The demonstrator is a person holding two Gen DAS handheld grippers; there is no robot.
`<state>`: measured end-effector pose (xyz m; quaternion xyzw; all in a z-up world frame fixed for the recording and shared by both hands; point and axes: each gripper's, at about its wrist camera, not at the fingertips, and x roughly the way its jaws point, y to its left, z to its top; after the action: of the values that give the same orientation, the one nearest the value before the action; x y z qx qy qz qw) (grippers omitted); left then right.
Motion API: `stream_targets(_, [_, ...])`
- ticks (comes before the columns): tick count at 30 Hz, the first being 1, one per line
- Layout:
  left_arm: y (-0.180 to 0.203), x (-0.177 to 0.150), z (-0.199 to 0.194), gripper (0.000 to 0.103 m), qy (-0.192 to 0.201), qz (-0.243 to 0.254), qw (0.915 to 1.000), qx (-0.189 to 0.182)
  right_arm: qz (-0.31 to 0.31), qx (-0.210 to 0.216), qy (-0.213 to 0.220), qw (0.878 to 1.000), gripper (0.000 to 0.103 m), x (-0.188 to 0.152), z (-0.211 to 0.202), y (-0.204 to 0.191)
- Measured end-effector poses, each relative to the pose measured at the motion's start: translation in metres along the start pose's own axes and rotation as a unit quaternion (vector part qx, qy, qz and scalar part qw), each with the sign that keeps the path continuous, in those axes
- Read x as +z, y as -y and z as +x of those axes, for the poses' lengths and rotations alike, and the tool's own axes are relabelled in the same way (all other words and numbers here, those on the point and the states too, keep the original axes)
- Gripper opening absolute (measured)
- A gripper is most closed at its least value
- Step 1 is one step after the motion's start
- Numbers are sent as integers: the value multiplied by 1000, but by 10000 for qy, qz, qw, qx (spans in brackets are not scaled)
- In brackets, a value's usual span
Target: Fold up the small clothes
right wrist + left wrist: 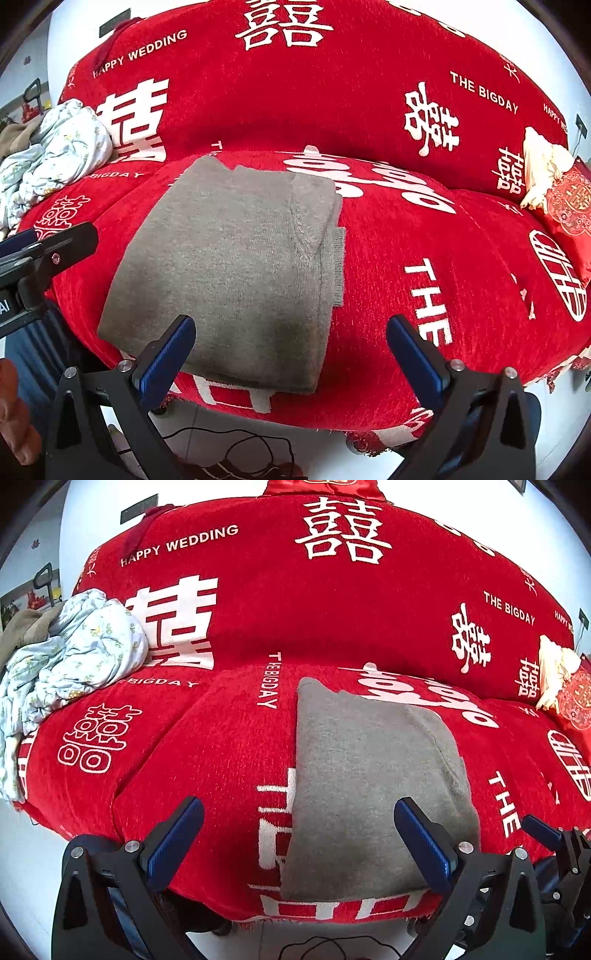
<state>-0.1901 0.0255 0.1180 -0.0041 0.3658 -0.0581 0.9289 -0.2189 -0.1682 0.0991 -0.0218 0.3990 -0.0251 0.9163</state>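
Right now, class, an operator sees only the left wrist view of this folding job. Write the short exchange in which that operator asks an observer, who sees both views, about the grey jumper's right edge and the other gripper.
Operator: I cannot read the right edge of the grey jumper. Is it tidy?
Observer: Not quite. The right wrist view shows a ribbed band sticking out from under the folded top layer.
Operator: I see only a sliver of the right gripper. Is it holding anything?
Observer: No. Its jaws stand wide apart over the jumper's near edge, with nothing between them.
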Motion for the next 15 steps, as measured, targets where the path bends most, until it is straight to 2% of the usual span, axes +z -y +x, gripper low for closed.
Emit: stream_targets(15, [-6,-2,4,103,-84,-87,9999,15,-121,-68,37,9999,103,0,-4,-5])
